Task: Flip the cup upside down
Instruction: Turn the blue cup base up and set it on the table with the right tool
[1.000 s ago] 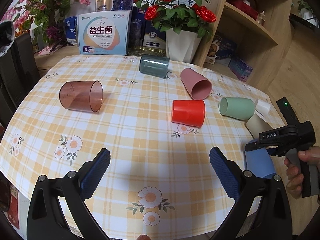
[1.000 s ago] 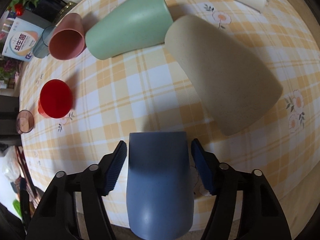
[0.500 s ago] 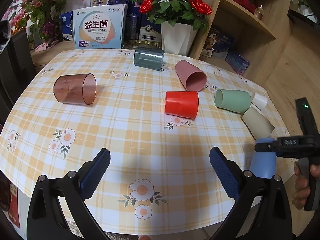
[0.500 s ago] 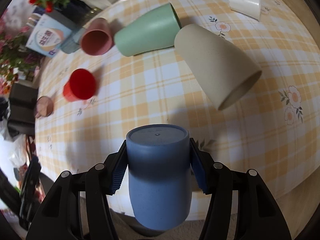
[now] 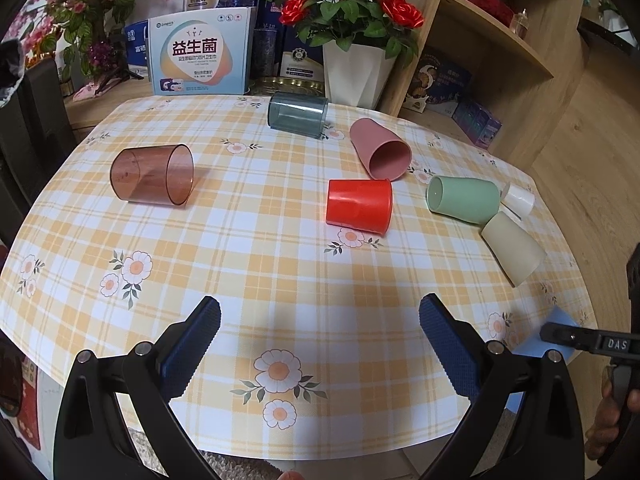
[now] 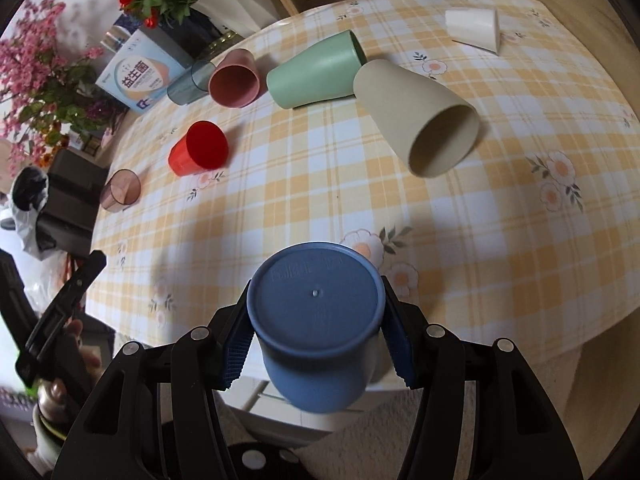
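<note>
My right gripper (image 6: 316, 344) is shut on a blue cup (image 6: 316, 312), held over the table's near edge with its closed base turned up toward the camera. In the left wrist view only a corner of the blue cup (image 5: 558, 322) shows, behind the right gripper's body at the far right. My left gripper (image 5: 320, 344) is open and empty above the front of the table (image 5: 280, 280). Other cups lie on their sides: red (image 5: 358, 206), pink (image 5: 380, 148), green (image 5: 464, 199), beige (image 5: 514, 248), small white (image 5: 518, 199), clear brown (image 5: 154, 174), clear grey-blue (image 5: 298, 114).
A white vase of red roses (image 5: 358, 68), a printed box (image 5: 198, 58) and more boxes stand behind the table's far edge. A wooden shelf unit (image 5: 500, 52) is at the right. A dark chair (image 5: 36, 120) is at the left.
My right gripper closed on the blue cup, lifted it off the table and tipped it so its base now faces up. The left gripper stayed open and shifted only slightly.
</note>
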